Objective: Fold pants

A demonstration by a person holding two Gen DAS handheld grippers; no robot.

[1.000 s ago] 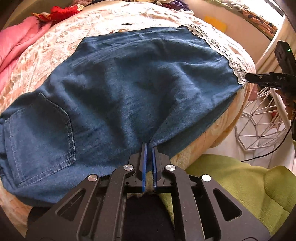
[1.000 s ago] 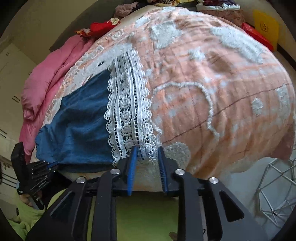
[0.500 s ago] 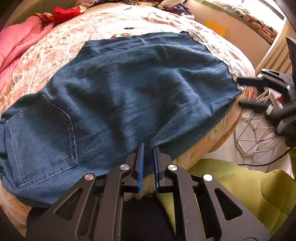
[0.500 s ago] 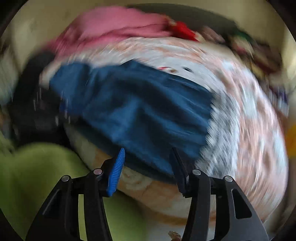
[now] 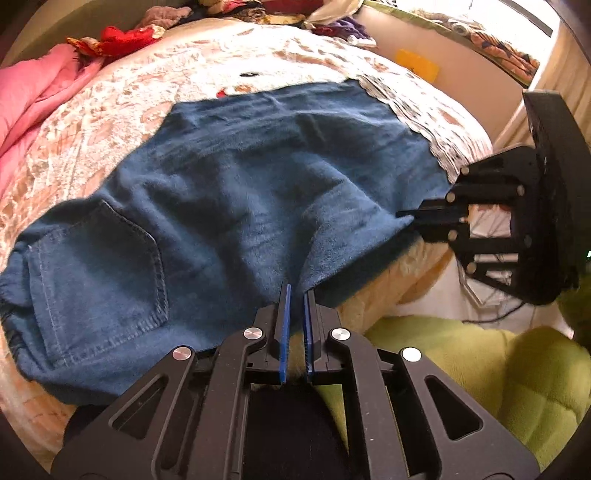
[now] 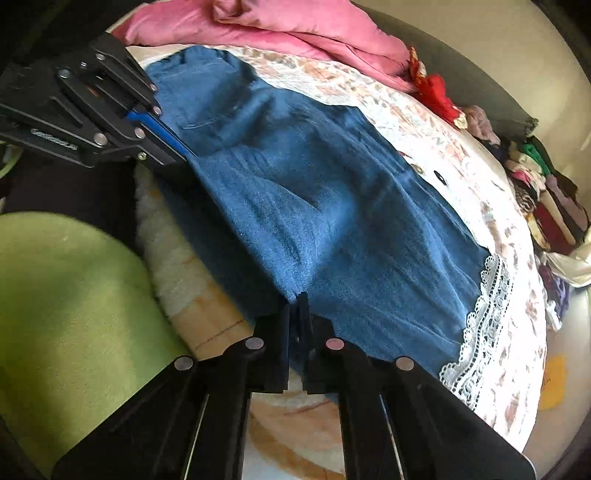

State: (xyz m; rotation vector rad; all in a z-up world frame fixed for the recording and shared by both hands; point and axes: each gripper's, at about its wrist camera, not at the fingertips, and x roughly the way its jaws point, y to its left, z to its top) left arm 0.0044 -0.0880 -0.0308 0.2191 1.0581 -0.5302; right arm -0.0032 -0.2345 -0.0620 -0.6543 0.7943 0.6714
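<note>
Since 1 second ago, the right gripper (image 5: 404, 214) has left the lace hem and swung to the near edge of the pants (image 5: 240, 206).

Left wrist view: 1 pair of blue denim pants lies flat on 1 patterned bedspread (image 5: 122, 99), 1 back pocket (image 5: 96, 273) showing. The left gripper (image 5: 296, 291) pinches the near edge, jaws nearly together.

Right wrist view: 2 grippers grip that edge, jaws narrow. 1 pink quilt (image 6: 295, 29) lies beyond.
</note>
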